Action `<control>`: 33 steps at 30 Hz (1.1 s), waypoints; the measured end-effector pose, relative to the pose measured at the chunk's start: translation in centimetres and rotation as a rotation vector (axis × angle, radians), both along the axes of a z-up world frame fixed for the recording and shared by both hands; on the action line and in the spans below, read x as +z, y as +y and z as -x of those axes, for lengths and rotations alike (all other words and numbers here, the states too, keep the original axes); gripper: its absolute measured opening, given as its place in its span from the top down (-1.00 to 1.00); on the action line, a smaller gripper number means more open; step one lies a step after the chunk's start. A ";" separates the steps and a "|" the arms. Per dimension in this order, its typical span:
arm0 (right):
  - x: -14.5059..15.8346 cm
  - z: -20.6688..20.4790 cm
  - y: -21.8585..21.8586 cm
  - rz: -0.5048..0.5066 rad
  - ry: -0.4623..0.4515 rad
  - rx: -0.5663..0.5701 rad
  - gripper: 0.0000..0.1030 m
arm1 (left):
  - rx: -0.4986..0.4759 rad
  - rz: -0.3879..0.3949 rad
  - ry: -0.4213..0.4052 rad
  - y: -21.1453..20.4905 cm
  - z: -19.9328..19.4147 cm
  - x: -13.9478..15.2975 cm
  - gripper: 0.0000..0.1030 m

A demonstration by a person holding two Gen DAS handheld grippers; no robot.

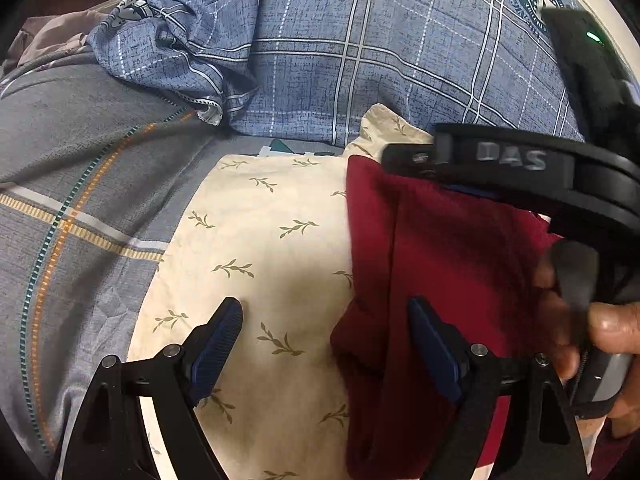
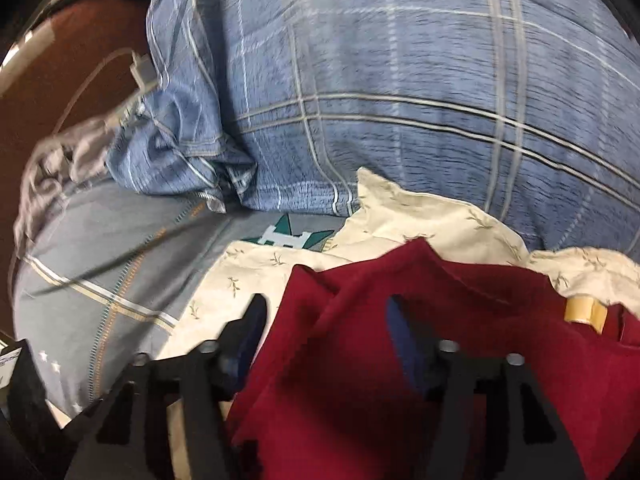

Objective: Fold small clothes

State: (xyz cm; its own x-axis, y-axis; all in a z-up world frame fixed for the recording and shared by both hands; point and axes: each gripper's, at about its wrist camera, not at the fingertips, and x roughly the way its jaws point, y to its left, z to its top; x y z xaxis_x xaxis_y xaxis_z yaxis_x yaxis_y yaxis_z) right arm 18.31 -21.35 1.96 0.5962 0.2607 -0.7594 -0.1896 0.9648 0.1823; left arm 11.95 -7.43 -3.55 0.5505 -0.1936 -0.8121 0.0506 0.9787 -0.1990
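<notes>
A dark red garment (image 1: pixel 448 264) lies on a cream cloth with a leaf print (image 1: pixel 260 248) on the bed. My left gripper (image 1: pixel 326 340) is open; its left finger is over the cream cloth, its right finger over the red garment's left edge. The right gripper's body (image 1: pixel 520 164) reaches across the garment's far side in the left wrist view, held by a hand (image 1: pixel 600 332). In the right wrist view my right gripper (image 2: pixel 324 336) is open, with a raised fold of the red garment (image 2: pixel 360 320) between its fingers. A tan label (image 2: pixel 584 310) shows on the garment.
A blue plaid pillow (image 1: pixel 380 40) lies behind the cloths. A grey striped bedsheet (image 1: pixel 80 208) covers the left. A white charger and cable (image 2: pixel 140 72) lie at the far left by a brown headboard (image 2: pixel 60 80).
</notes>
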 end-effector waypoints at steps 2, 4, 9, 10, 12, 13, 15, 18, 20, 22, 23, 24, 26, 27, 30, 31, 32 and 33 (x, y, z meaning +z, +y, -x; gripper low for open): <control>-0.8 -0.8 1.0 0.062 0.029 0.007 -0.37 | 0.000 -0.002 0.001 0.0 0.0 0.0 -0.65; -1.6 -1.3 1.6 0.088 0.052 0.004 -0.40 | 0.002 -0.004 0.002 -0.1 -0.1 0.0 -0.65; -2.4 -1.7 2.0 0.149 0.041 -0.003 -0.29 | 0.005 -0.003 0.004 -0.1 -0.3 -0.1 -0.68; -2.5 -1.7 2.0 0.160 0.034 -0.011 0.01 | 0.006 -0.002 0.003 -0.1 -0.3 -0.2 -0.69; -2.2 -1.4 1.6 0.204 0.008 -0.043 0.49 | 0.005 0.005 0.003 0.0 -0.4 -0.2 -0.70; -1.9 -1.2 1.2 0.188 0.001 -0.043 0.78 | 0.004 0.012 0.002 0.0 -0.5 -0.3 -0.70; -1.2 -0.8 -0.1 0.115 -0.003 -0.053 0.86 | 0.002 0.032 0.002 0.1 -0.7 -0.3 -0.70; -0.1 -0.1 -2.0 0.008 -0.009 -0.062 0.87 | -0.024 0.064 -0.004 -0.2 -1.0 -0.5 -0.69; 0.4 0.2 -2.4 -0.017 -0.010 -0.055 0.86 | -0.041 0.088 0.002 -0.6 -1.3 -0.9 -0.69; 0.7 0.4 -2.2 -0.024 0.000 -0.035 0.69 | -0.050 0.115 0.011 -0.6 -1.6 -1.3 -0.66; 0.8 0.5 -2.2 -0.037 0.014 -0.028 0.61 | -0.042 0.121 0.009 -0.5 -1.7 -1.3 -0.66; 0.8 0.5 -2.0 -0.064 0.036 -0.008 0.28 | -0.037 0.125 0.010 -0.4 -1.7 -1.4 -0.66; 0.5 0.4 -1.2 -0.105 0.073 0.038 -0.10 | -0.023 0.122 0.020 0.0 -1.6 -1.3 -0.67; 0.2 0.3 -0.4 -0.090 0.083 0.051 -0.11 | -0.017 0.118 0.023 0.3 -1.4 -1.3 -0.67; -0.9 -0.5 2.0 0.058 0.108 0.068 -0.17 | -0.004 0.118 0.028 1.0 -1.1 -1.2 -0.69; -1.4 -0.9 2.8 0.108 0.117 0.070 -0.22 | -0.002 0.122 0.030 1.0 -1.1 -1.2 -0.69; -1.7 -1.2 3.2 0.134 0.118 0.071 -0.26 | -0.001 0.125 0.035 1.0 -1.2 -1.2 -0.69; -2.0 -1.6 3.7 0.163 0.118 0.067 -0.30 | 0.002 0.125 0.037 0.9 -1.2 -1.2 -0.70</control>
